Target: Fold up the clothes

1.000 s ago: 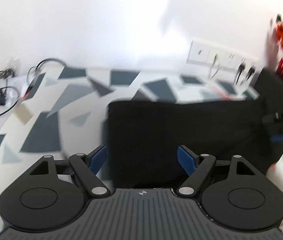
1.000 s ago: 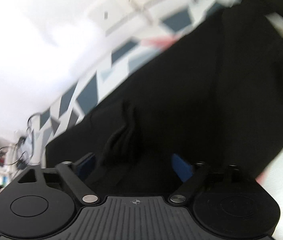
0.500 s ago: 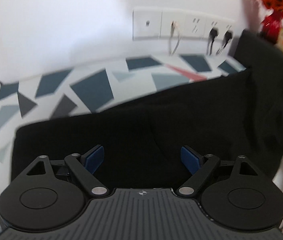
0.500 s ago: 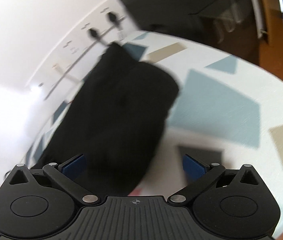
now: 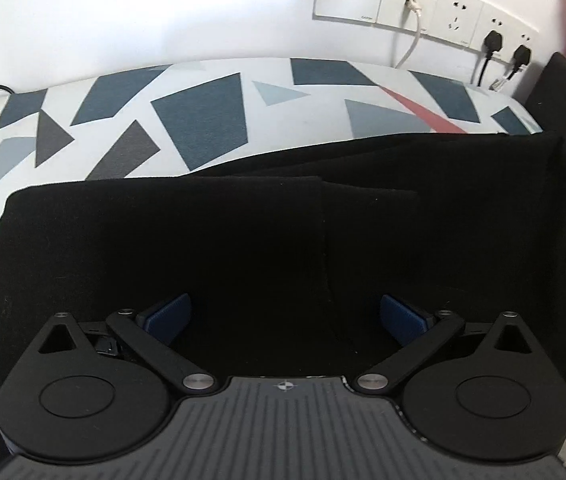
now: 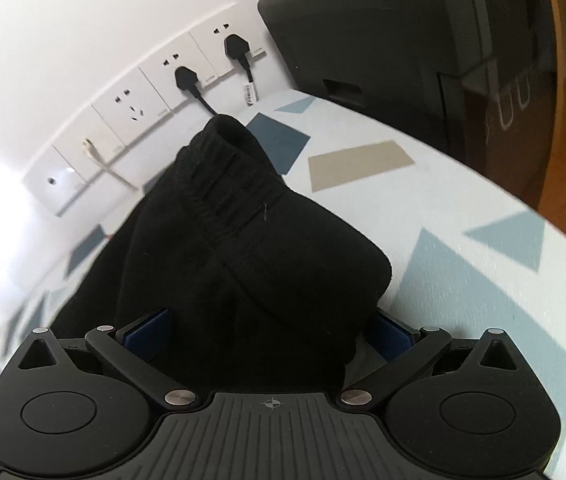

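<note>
1. The black garment (image 5: 243, 248) lay folded on the patterned table (image 5: 199, 120), filling the middle and lower part of the left wrist view; in the right wrist view its elastic waistband end (image 6: 227, 184) ran up toward the wall sockets (image 6: 187, 68) in the upper left of the frame.
2. The left gripper (image 5: 285, 320) had just been opening and stood wide over the cloth, its blue pads clear of the fabric with nothing pinched between them.
3. The right gripper (image 6: 271, 332) had also just been opening; the cloth's near edge bulged up between its jaws, but the pads did not appear to press on it.
4. Risk: the layers were all one black, and their edges barely showed. A closing jaw could have caught only the top layer, so that the fold would have peeled open when lifted.
5. Risk: the bulge of cloth between the right jaws could have snagged on a pad and dragged the stack askew.
6. Risk: the waistband end lay close to the plugged cables (image 6: 195, 88), which a sweep toward the upper left could have hooked.
</note>
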The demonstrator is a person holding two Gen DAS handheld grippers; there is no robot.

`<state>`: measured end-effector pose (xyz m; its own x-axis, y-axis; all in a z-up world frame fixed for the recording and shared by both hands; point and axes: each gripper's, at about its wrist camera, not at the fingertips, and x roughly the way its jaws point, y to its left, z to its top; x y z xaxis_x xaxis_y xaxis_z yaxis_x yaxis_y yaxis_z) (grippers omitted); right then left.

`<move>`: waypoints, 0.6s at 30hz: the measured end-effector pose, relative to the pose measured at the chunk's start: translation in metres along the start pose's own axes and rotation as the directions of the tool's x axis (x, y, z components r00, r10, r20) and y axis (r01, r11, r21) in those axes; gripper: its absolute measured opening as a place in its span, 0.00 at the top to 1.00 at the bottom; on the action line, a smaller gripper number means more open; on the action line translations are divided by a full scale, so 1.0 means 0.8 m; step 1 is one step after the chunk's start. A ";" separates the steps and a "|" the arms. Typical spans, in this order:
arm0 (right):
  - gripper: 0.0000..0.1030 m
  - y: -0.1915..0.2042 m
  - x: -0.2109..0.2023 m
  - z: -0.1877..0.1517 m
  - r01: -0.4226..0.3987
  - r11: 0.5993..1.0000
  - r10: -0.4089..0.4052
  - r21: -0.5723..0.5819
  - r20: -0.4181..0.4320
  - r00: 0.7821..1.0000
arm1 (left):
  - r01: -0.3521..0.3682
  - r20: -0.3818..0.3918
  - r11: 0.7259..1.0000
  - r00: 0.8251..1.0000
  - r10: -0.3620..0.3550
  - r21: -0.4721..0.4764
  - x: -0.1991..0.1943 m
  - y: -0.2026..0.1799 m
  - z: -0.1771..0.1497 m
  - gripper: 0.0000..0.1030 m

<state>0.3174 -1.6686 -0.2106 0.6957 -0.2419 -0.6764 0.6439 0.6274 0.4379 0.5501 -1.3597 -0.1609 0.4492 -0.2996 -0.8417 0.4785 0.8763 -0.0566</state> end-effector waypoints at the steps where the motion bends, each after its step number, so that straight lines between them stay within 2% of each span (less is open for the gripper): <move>1: 0.01 0.004 0.003 -0.001 0.015 1.000 -0.015 -0.012 0.013 1.000 | -0.023 0.015 1.000 1.000 0.023 0.021 0.000 -0.005 -0.001 0.00; 4: 0.01 0.004 0.006 -0.006 0.019 1.000 -0.021 0.018 0.060 0.998 | -0.090 0.063 0.994 0.994 0.085 0.069 0.000 -0.021 -0.006 0.00; 8: 0.01 0.012 0.012 -0.008 0.048 0.999 -0.049 0.011 0.089 0.995 | -0.114 0.069 0.992 0.992 0.111 0.048 0.002 -0.025 -0.005 0.00; 9: 0.06 0.015 0.013 -0.009 0.058 0.998 -0.057 0.000 0.094 0.994 | -0.114 0.066 0.993 0.992 0.111 0.042 0.002 -0.024 -0.005 0.00; 10: 0.19 0.018 0.012 -0.009 0.064 0.998 -0.063 -0.004 0.095 0.993 | -0.114 0.064 0.993 0.992 0.112 0.032 0.003 -0.023 -0.004 0.00; 12: 0.34 0.021 0.006 -0.005 0.078 0.997 -0.078 0.002 0.091 0.993 | -0.119 0.064 0.993 0.991 0.118 0.023 0.003 -0.023 -0.004 0.00; 18: 0.42 -0.004 -0.016 0.012 -0.058 0.998 0.056 0.019 0.089 0.994 | -0.154 0.065 0.988 0.986 0.152 0.017 0.003 -0.031 -0.004 0.00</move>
<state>0.3098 -1.6745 -0.1980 0.7561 -0.2711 -0.5956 0.6085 0.6260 0.4876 0.5371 -1.3806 -0.1632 0.5647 -0.1862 -0.8040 0.4163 0.9055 0.0827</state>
